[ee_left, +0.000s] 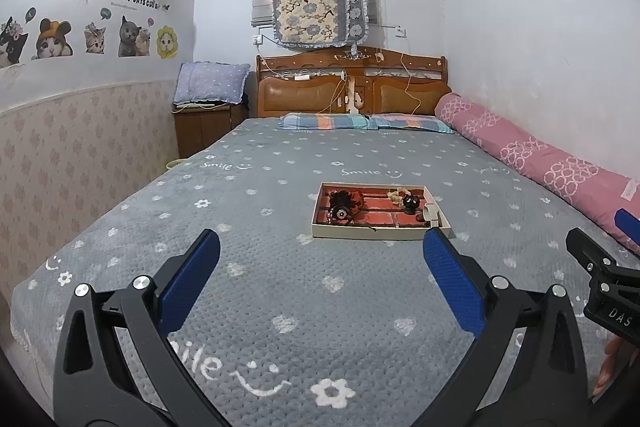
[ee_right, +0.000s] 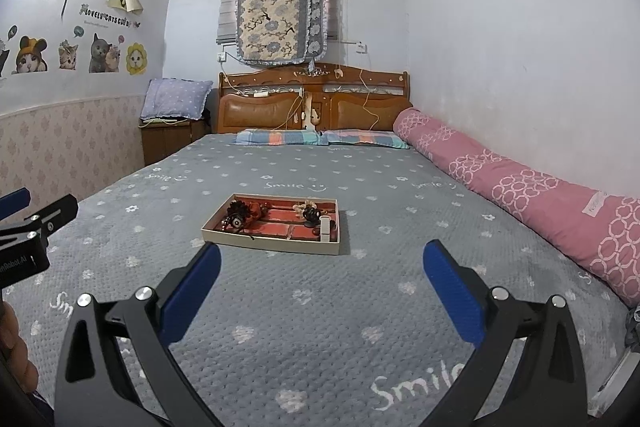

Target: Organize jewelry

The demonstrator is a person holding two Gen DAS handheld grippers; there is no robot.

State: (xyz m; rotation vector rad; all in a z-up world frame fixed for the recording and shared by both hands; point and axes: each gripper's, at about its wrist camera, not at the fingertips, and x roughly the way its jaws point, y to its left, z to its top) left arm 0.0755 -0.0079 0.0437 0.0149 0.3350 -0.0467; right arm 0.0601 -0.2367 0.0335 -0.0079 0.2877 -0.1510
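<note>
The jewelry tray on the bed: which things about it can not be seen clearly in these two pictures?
- Dark pieces at the left of the jewelry tray: tangled and too small in both views to say what each is.
- Tray floor behind the near wall: hidden in both views.
- White object at the tray's right end: too small to identify.
- Left hand-held gripper and right hand-held gripper: open and far from the tray; their bodies are cut off by the bottom edge.

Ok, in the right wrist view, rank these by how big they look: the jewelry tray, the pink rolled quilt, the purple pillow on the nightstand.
1. pink rolled quilt
2. jewelry tray
3. purple pillow

The pillow sits farthest from the camera, so its true size versus the tray is unsure.
</note>
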